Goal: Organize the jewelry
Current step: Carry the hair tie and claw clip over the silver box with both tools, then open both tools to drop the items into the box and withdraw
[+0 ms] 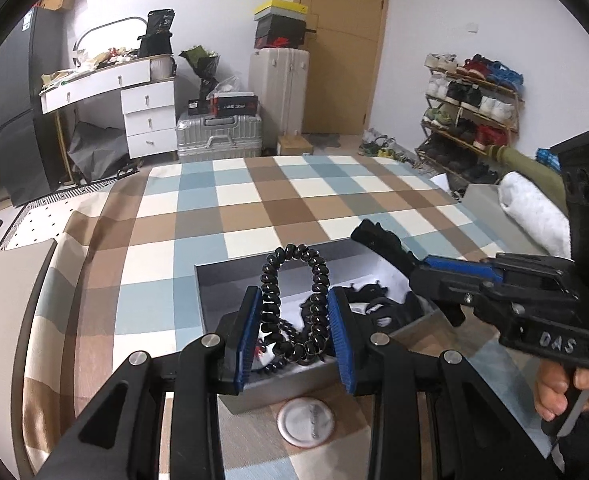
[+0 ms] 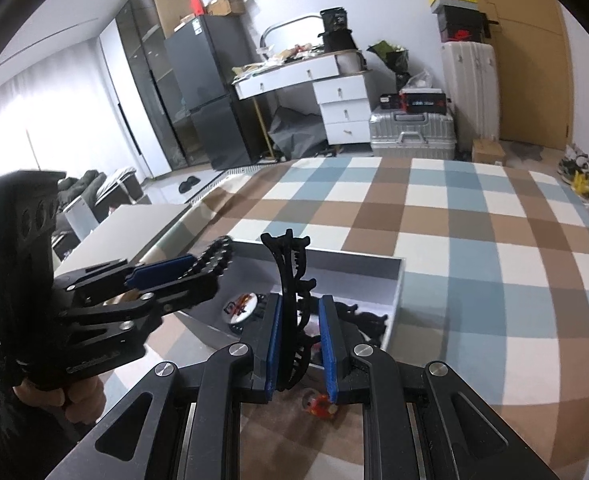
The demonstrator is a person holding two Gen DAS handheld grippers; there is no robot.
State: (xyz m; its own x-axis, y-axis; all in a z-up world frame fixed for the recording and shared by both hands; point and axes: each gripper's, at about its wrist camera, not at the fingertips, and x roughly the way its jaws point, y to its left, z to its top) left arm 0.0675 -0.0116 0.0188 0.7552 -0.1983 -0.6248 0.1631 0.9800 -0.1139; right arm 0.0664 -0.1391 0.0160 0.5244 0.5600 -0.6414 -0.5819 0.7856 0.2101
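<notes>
Left gripper (image 1: 294,330): blue pads (image 1: 247,336) clamped on a black coil tie (image 1: 294,304), a spiral loop standing upright between the fingers, its top arching above the fingertips. Position: over the near end of a grey box (image 1: 210,300) that rests on a checked blue, brown and cream sheet (image 1: 294,200).

Box contents, white-lined: black beads (image 1: 278,362) beneath the coil tie, a white round piece with red and black marking (image 2: 241,307), and further dark items (image 1: 374,300) too tangled to identify. A round white disc (image 1: 305,421) lies on the sheet just in front of the box.

Right gripper (image 2: 299,344): pads (image 2: 273,344) closed on a black claw clip (image 2: 292,292), held upright, curved teeth pointing right, its tip above the fingertips. This gripper also hangs over the near edge of the box. A small orange item (image 2: 318,404) lies on the sheet below its fingers; type cannot be determined.

Both grippers are close together, side by side, each held by a hand (image 1: 562,392).
</notes>
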